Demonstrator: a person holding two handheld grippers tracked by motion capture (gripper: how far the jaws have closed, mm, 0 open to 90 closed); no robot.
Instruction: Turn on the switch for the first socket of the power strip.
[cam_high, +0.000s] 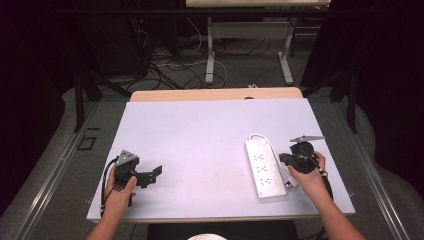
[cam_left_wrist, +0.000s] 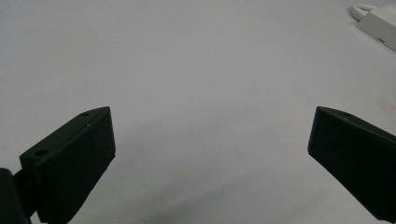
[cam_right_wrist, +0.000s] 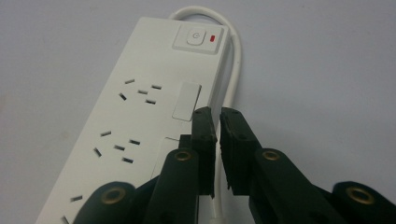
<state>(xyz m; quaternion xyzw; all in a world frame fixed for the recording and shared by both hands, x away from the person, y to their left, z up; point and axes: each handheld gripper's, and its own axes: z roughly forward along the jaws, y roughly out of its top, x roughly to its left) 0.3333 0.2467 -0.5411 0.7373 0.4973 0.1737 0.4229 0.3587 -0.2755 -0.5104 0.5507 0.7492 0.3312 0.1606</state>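
White table (cam_high: 200, 140), right claw (cam_right_wrist: 217, 114) closed above power strip (cam_right_wrist: 140, 116).

light: bright tabletop, dark surroundings | shadows: soft | focus: slightly soft, grainy

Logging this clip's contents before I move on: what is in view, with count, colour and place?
power strip: one, white, right part of the table, red light by its switch
cable: one, white, curving round the strip's switch end
table: one, pale grey top
desk: one, light wood, beyond the table
left gripper: one, black, jaws wide apart over bare table
right gripper: one, black, jaws nearly together at the strip's edge
hands: two, bottom edge
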